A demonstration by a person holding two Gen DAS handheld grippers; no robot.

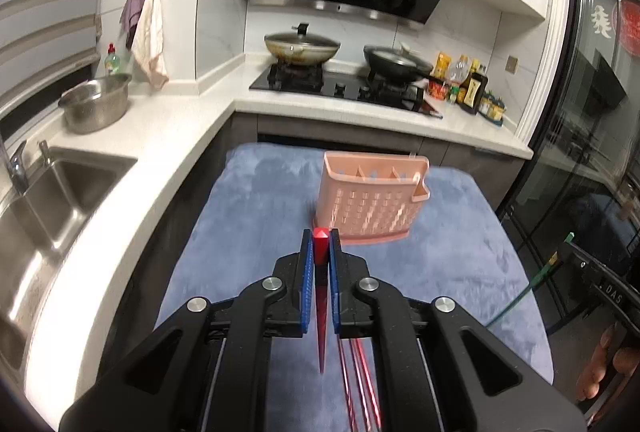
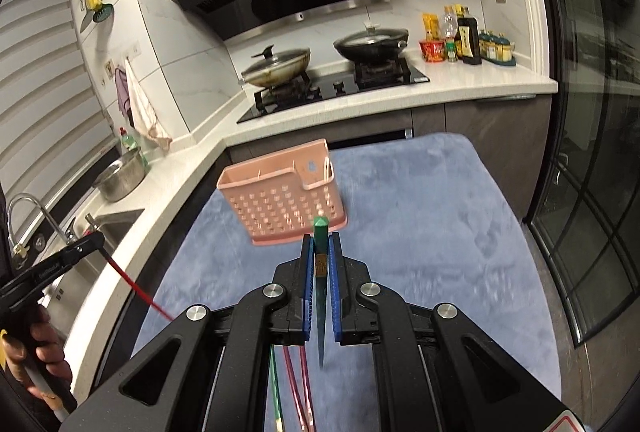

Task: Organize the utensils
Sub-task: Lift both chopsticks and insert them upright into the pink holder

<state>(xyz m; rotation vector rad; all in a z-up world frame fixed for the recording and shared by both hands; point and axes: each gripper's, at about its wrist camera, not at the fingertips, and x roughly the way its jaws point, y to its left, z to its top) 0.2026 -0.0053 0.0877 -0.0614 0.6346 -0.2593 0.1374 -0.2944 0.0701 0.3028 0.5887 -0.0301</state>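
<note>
Left tongs point(image 1: 321, 244) clamp a red chopstick point(image 1: 321, 238), right tongs point(image 2: 320, 244) a green chopstick point(image 2: 321, 228); pink basket point(image 1: 370, 198) just beyond both.

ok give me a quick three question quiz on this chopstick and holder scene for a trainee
1. True or false: the left gripper is shut on the red chopstick.
2. Which colour is the chopstick in the right gripper? A blue, B green, C yellow.
3. On what does the pink utensil holder stand?

Key: 1 true. 2 B, the green chopstick. 3 the blue cloth, upright, with neither held chopstick in it yet.
</note>
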